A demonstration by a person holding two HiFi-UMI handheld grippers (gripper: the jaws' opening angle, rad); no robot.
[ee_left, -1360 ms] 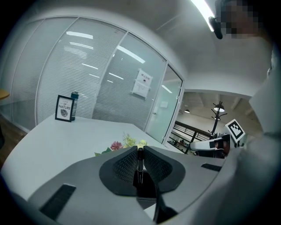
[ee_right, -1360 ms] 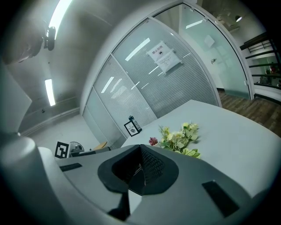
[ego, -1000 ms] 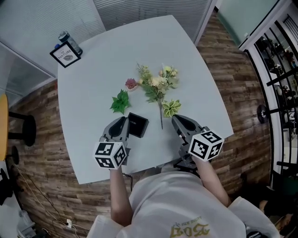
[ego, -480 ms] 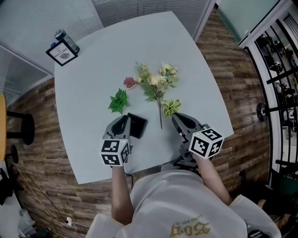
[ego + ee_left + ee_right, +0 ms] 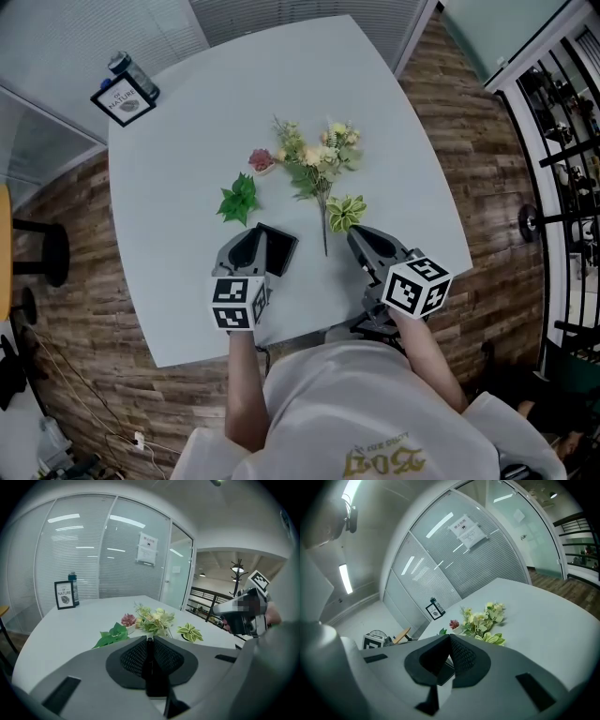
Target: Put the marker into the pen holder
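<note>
Black on black makes this fiddly: my left gripper (image 5: 149, 643) is clenched on what I take to be the slim black marker (image 5: 150, 667). It runs along the slit between the mesh pads, with only its tip showing at the far end. My right gripper (image 5: 450, 640) is closed on nothing, pads meeting edge to edge. The black square pen holder (image 5: 277, 251) sits on the pale grey table (image 5: 187, 141), just to the right of my left jaws. To do this well I should lift, tip the marker upright over the holder's mouth, and let go only once it is well inside (the right gripper could steady the holder). The marker looks smooth, dark and narrow; its cap I cannot make out
</note>
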